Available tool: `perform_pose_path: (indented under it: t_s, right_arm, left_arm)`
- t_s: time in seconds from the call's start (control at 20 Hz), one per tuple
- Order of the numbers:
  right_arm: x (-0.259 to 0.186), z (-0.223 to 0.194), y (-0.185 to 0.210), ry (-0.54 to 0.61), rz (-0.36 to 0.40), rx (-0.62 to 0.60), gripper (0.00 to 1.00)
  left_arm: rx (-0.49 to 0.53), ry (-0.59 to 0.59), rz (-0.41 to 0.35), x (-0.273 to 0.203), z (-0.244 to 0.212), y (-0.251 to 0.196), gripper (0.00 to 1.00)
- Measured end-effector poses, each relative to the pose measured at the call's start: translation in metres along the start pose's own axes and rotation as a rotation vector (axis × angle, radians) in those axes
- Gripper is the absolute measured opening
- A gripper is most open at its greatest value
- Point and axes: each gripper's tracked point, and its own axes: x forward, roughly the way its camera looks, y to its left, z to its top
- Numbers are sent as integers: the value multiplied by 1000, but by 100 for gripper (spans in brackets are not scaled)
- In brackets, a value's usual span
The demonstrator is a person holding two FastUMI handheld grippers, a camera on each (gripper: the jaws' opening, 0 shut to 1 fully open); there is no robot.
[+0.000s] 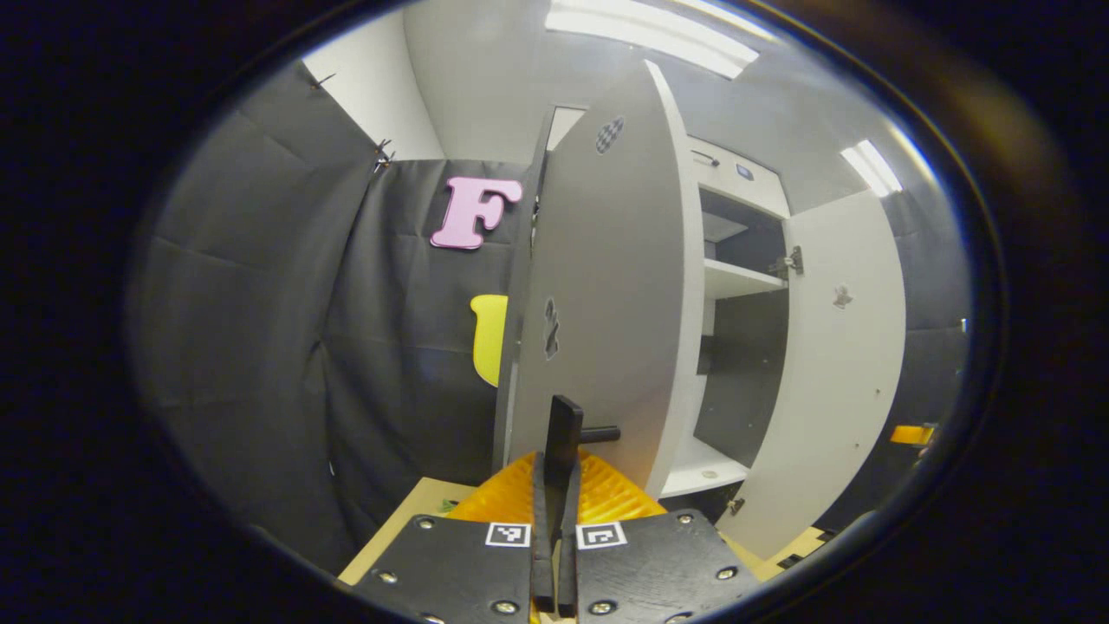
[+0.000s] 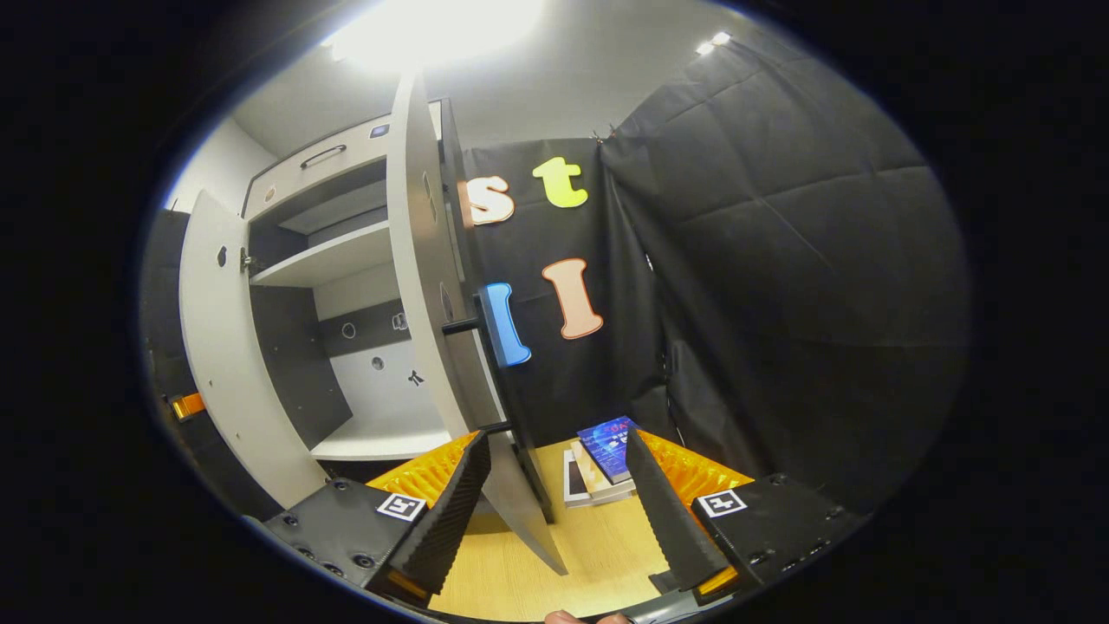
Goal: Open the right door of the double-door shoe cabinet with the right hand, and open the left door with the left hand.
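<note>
while both doors of the shoe cabinet [image 1: 736, 260] stand swung out, the left gripper [image 1: 559, 451] sits right at the left door [image 1: 606, 286], its two fingers pressed together on the door's dark bar handle [image 1: 565, 433], which rises straight up from between them. that door fills the middle of the left gripper view, seen almost edge-on, with the handle's short post reaching to its face just above the fingers. beyond it the cabinet's shelves [image 1: 736, 279] lie exposed, and the right door [image 1: 840, 364] hangs open farther off on the right.

in the right gripper view the right gripper [image 2: 554, 459] is spread wide, its fingers apart and gripping nothing. the right door [image 2: 424, 286] stands edge-on just ahead and slightly to the left, its lower corner dropping down between the two fingers, nearer the left one, without either finger pressing on it. its handle [image 2: 492, 347] juts off the door face above the fingers. a small stack of books [image 2: 602, 468] lies on the wooden floor [image 2: 537, 555] beyond the fingers, near the black cloth wall [image 2: 780, 303]. the left door [image 2: 225, 364] is open at the far left.
</note>
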Motion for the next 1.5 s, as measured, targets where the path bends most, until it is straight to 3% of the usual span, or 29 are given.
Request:
perform_pose_path:
  t_s: [0.15,0.3,0.45,0.6,0.75,0.8,1.1,1.2,1.25,1.5]
  right_arm:
    - [0,-1,7,1,-2,17,92]
    - [-1,0,16,-5,11,11,92]
    - [-1,1,27,-5,27,-11,92]
    - [-3,0,37,-5,46,-21,92]
    - [-8,-1,41,-4,54,-32,92]
    - [-9,0,41,-7,54,-35,98]
    - [-13,18,48,-45,68,-13,98]
    - [-15,20,54,-53,76,-24,98]
    - [-17,19,58,-55,82,-33,98]
    - [-28,9,74,-62,98,-60,98]
  left_arm:
    - [7,23,27,-8,-3,15,2]
    - [14,25,102,-6,-6,34,1]
    - [-98,10,43,-10,-5,15,1]
    - [-112,5,49,-10,-5,25,0]
    - [-84,-6,82,-18,-2,33,1]
    - [-67,-19,90,-20,3,33,1]
    - [33,-93,151,-30,24,43,1]
    - [43,-131,130,-31,28,37,2]
    - [45,-149,118,-30,31,32,8]
    - [-65,-124,110,-36,15,17,97]
